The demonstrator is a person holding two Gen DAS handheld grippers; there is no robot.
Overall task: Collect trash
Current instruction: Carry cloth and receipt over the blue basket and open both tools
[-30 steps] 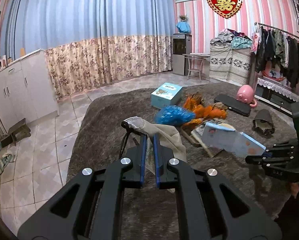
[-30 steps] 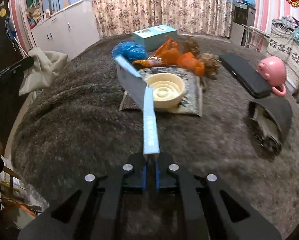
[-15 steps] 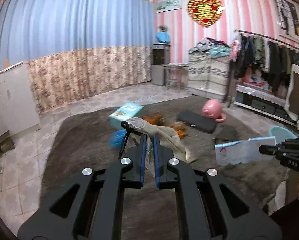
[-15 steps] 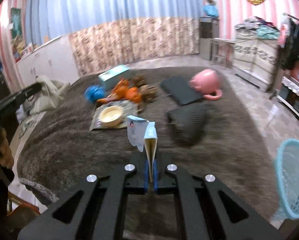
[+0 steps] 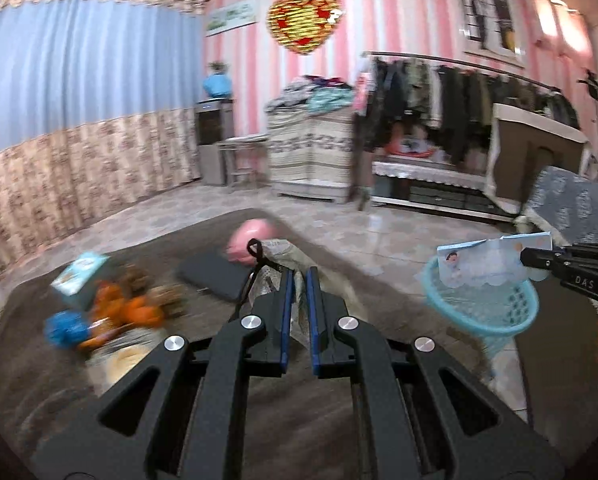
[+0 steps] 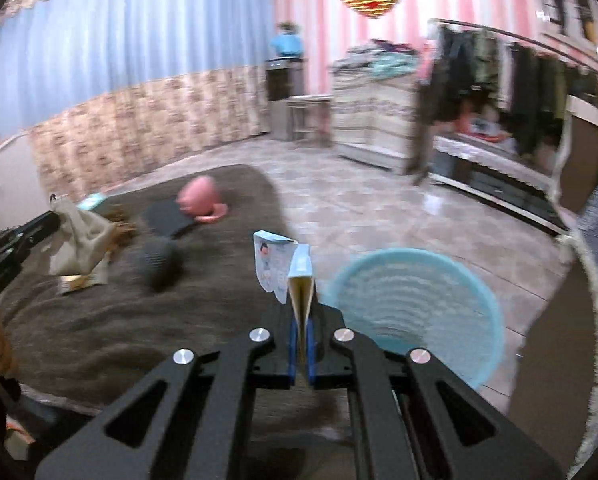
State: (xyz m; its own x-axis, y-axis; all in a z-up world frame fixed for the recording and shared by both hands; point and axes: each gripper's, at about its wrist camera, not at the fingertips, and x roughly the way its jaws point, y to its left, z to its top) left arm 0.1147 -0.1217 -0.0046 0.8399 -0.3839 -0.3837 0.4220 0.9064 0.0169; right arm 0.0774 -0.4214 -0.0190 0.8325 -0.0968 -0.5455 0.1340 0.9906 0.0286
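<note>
Two views are smeared by motion blur, so you cannot read small detail on the brown blanket (image 5: 99, 264). Your left view shows an orange and brown heap (image 5: 135, 304) and a blue crumpled lump (image 5: 65, 328) as soft shapes only; their exact nature cannot be told. A pale round dish (image 5: 129, 360) sits at the near left, partly cut off by the gripper body. The print on the flattened carton (image 6: 277, 266) is too blurred to read.

Around these you have a small teal box (image 5: 81, 278) at the far left of the blanket, a flat dark pad (image 5: 215, 276) and a pink pot (image 5: 251, 240) behind it. In your right view a dark ribbed item (image 6: 159, 260) lies on the blanket between the left gripper's load and the carton. The light blue basket (image 6: 413, 308) stands on the tiled floor just beside the blanket edge, right of the carton.

Your left gripper (image 5: 299, 280) has its fingers narrowly set and clamped on a beige bag (image 5: 283, 256) with a black drawstring, held above the blanket. Your right gripper (image 6: 301, 316) has its fingers pressed closed on the flattened carton, which stands on edge; in the left view the carton (image 5: 487, 258) sits over the far rim of the basket (image 5: 479, 312)
</note>
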